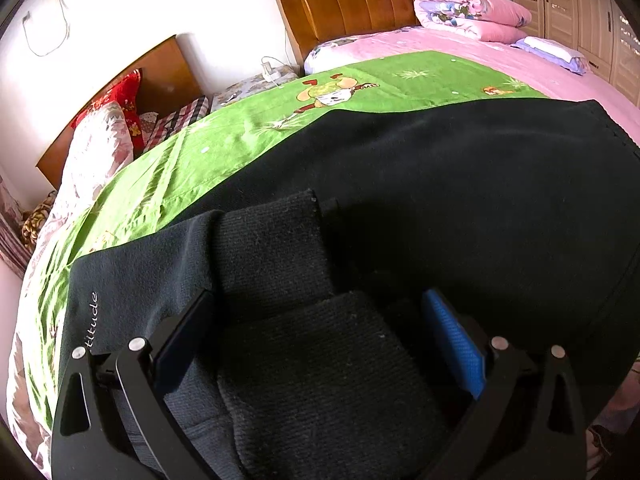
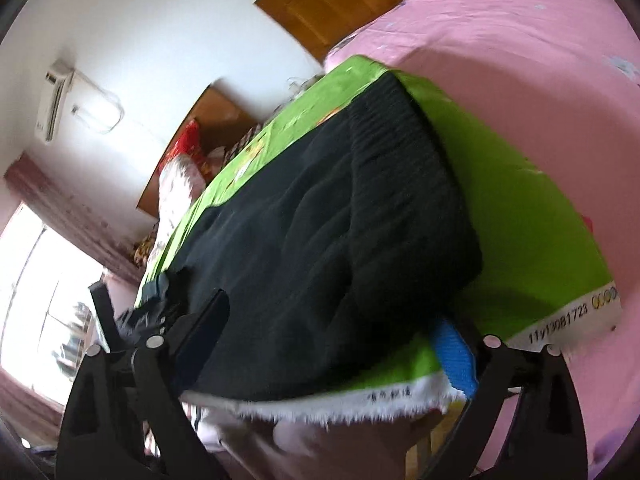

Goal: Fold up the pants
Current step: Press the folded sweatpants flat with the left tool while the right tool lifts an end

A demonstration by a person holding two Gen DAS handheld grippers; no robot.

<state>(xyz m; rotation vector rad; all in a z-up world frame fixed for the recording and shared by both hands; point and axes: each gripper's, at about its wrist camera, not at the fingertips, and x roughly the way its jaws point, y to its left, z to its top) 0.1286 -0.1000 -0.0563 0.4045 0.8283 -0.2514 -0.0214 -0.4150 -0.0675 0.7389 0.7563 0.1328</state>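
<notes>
You are working in a bedroom, at a bed (image 1: 560,68) with a pink sheet, a wooden headboard (image 1: 372,0) against the white wall and a folded pink quilt (image 1: 472,14) near the head end. A green towel (image 1: 224,136) with a cartoon print lies across the bed, its white fringed edge (image 2: 328,404) reaching the near edge in front of you. A second bed with red and flowered pillows (image 1: 120,108) stands beyond the far side, and an air conditioner (image 2: 54,100) hangs high on the wall.

The pants (image 1: 440,184) lie on the towel, dark and spread wide. In your right view the elastic waistband (image 2: 408,152) points toward the head of the bed, and the fabric reaches almost to the towel's fringed edge. In your left view two ribbed cuffs (image 1: 276,256) lie over the leg fabric, one partly over the other, with white lettering on the cloth near the towel's left part.

Your left gripper (image 1: 320,344) hangs over the cuffs with its jaws standing wide apart; the nearer cuff lies between the fingers, and the blue pad (image 1: 456,340) does not appear to press on it. Your right gripper (image 2: 336,344) is at the near edge of the bed, jaws also wide apart, straddling the near edge of the pants without clamping them; its blue pad (image 2: 456,360) sits over the green towel beside the cloth.
</notes>
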